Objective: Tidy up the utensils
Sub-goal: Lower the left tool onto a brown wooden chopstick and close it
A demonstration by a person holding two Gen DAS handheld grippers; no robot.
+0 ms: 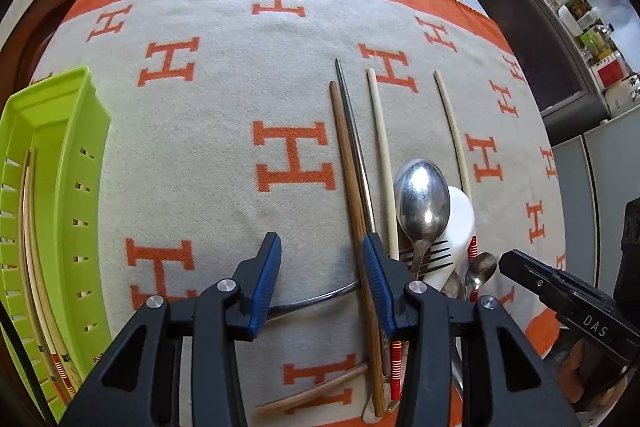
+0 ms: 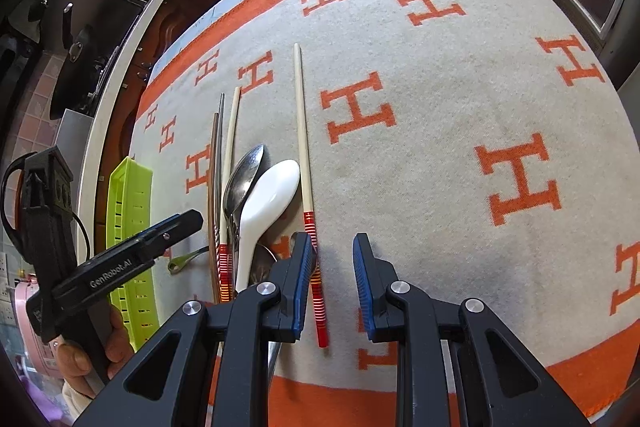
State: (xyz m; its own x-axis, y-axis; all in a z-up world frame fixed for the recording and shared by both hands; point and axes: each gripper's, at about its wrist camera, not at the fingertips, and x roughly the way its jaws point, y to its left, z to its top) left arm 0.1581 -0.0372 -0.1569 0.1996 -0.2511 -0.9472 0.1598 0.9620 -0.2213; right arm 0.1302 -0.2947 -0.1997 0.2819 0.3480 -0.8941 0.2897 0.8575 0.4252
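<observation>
Only a small part of the sorting is looking done. A lime green slotted tray (image 1: 60, 163) is lying at the left edge of the surface (image 1: 224, 95), which is being covered by a cloth patterned with orange letters. A few chopsticks (image 1: 34, 267) are already resting inside the tray.

Most utensils are still lying loose in a cluster on the cloth: a wooden chopstick (image 1: 352, 195), a metal chopstick (image 1: 356, 147), two pale chopsticks with red-striped ends (image 1: 382, 155), a steel spoon (image 1: 422, 199), a white ceramic spoon (image 1: 460, 223), a fork (image 1: 430, 255) and a small spoon (image 1: 482, 269).

The left tool (image 1: 320, 263) is being held released over the wooden chopstick, nothing gripped. The right tool (image 2: 332, 267) is also released, grasping nothing.
</observation>
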